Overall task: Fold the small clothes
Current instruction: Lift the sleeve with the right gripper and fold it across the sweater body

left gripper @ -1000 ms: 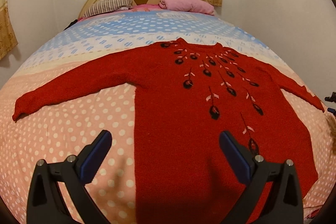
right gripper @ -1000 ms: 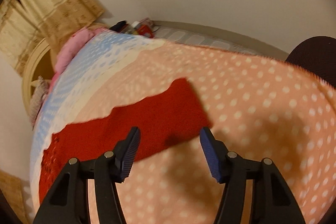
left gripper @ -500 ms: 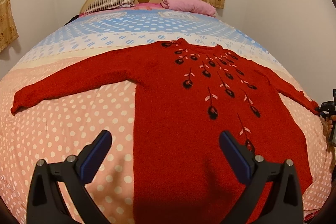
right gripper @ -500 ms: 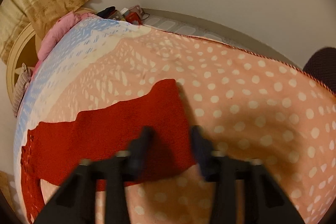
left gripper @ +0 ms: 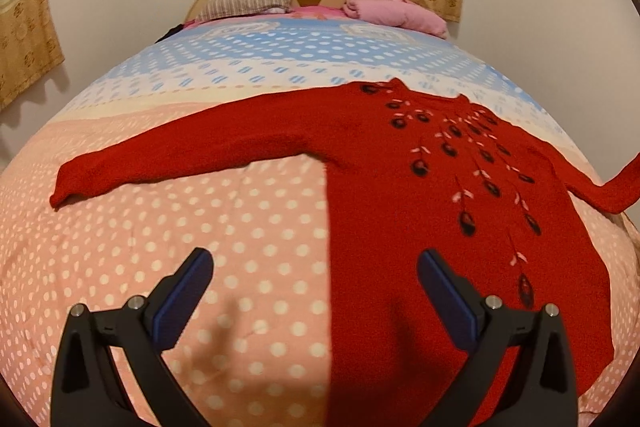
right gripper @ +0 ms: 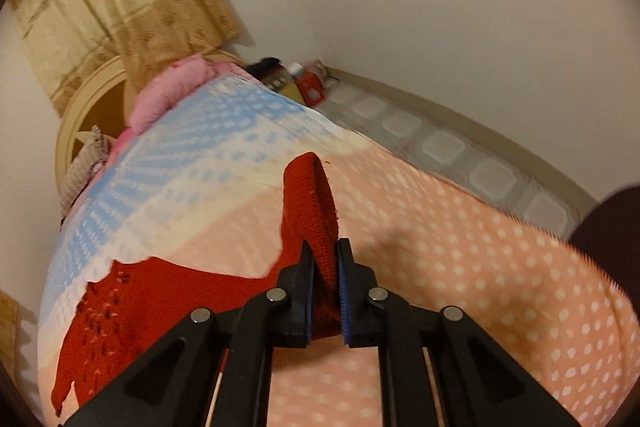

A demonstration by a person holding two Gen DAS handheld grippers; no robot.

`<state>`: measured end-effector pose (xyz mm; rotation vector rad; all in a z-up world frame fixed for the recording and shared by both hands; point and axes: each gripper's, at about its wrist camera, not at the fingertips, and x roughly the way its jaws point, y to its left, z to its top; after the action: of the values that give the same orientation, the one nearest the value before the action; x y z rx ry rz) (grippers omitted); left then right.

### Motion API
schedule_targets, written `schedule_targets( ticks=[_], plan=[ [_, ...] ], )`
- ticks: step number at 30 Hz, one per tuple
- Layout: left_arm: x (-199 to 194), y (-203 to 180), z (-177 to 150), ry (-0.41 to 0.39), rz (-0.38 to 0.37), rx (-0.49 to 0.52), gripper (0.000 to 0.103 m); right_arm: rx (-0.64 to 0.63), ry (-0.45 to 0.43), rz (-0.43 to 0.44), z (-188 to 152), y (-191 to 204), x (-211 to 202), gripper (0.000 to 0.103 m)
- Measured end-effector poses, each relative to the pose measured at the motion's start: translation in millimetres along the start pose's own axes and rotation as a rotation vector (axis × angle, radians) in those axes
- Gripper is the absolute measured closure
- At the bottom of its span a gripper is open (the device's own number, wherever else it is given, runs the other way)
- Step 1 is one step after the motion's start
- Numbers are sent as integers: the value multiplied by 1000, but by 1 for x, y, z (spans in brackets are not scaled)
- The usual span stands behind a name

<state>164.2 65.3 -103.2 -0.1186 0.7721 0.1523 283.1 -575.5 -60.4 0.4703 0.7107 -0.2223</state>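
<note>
A red knit sweater (left gripper: 400, 211) with a dark leaf pattern lies flat on the bed, front up, its left sleeve (left gripper: 172, 155) stretched out to the left. My left gripper (left gripper: 316, 291) is open and empty, hovering above the sweater's lower left edge. My right gripper (right gripper: 325, 263) is shut on the cuff of the right sleeve (right gripper: 314, 203) and holds it lifted off the bed. That raised sleeve also shows in the left wrist view (left gripper: 616, 187) at the far right.
The bed has a polka-dot cover (left gripper: 200, 247), peach near me and blue farther off. A striped pillow (left gripper: 248, 1) and pink bedding (left gripper: 392, 11) lie by the headboard. Small items (right gripper: 296, 83) sit on the floor beside the wall.
My right gripper closed on the right sleeve cuff and lifted it. My left gripper shifted left toward the sweater's lower left edge and stayed open.
</note>
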Motion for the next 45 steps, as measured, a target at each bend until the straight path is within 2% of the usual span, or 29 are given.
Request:
schedule_targets(
  ticks=[11, 16, 24, 33, 40, 45],
  plan=[
    [-4, 23, -2, -16, 16, -34, 0, -160, -53, 121, 26, 128, -38, 93],
    [-6, 29, -4, -14, 0, -52, 0, -262, -74, 189, 22, 201, -53, 93],
    [-8, 38, -5, -28, -2, -67, 0, -393, -92, 272, 3, 295, -67, 93],
    [-8, 47, -5, -29, -13, -93, 0, -507, -58, 330, -36, 373, -53, 93],
    [-8, 48, -6, -25, -26, -97, 0, -609, -6, 397, -90, 433, -36, 93],
    [-8, 49, -6, -24, -28, -105, 0, -687, 53, 444, -145, 477, -15, 93]
  ],
)
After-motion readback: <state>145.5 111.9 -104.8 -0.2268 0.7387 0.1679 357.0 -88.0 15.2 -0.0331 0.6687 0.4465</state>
